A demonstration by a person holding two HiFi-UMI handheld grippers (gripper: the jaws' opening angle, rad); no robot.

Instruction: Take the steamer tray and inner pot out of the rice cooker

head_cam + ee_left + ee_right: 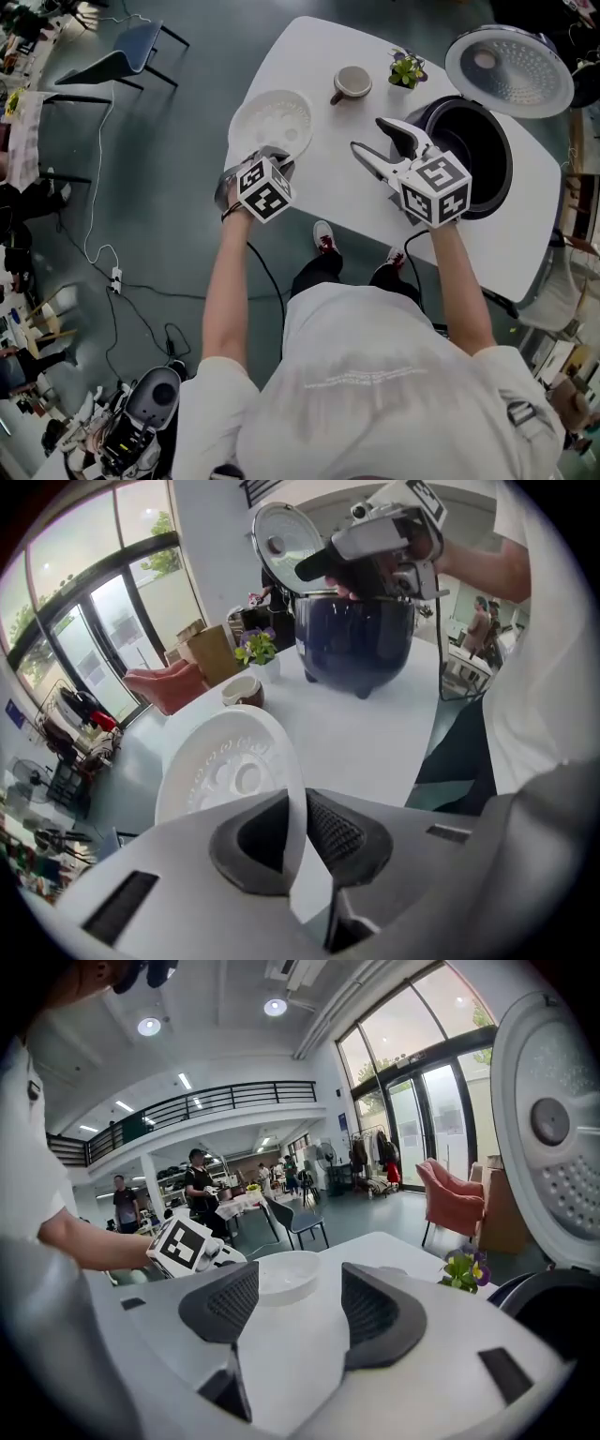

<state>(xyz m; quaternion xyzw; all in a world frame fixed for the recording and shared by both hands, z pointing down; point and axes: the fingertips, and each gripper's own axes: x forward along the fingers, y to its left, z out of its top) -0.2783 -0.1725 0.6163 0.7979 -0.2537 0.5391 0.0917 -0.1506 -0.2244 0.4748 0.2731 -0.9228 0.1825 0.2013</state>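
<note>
A person stands at a white table (328,187) with a gripper in each hand. The left gripper (265,156) is clamped on the near rim of the white steamer tray (272,120). In the left gripper view, the thin rim runs straight between the two dark pads (339,833), which pinch it from both sides. The tray's perforated dish spreads away beyond the fingertips, at the table's left edge and well apart from the rice cooker (473,155). Whether it rests on the tabletop cannot be told. The right gripper (370,136) hangs just beside the cooker's open mouth, jaws wide apart with only bare table between them. The cooker's lid (509,70) stands raised, and its inside looks dark. A cup (352,82) and a small plant (407,68) sit behind.
</note>
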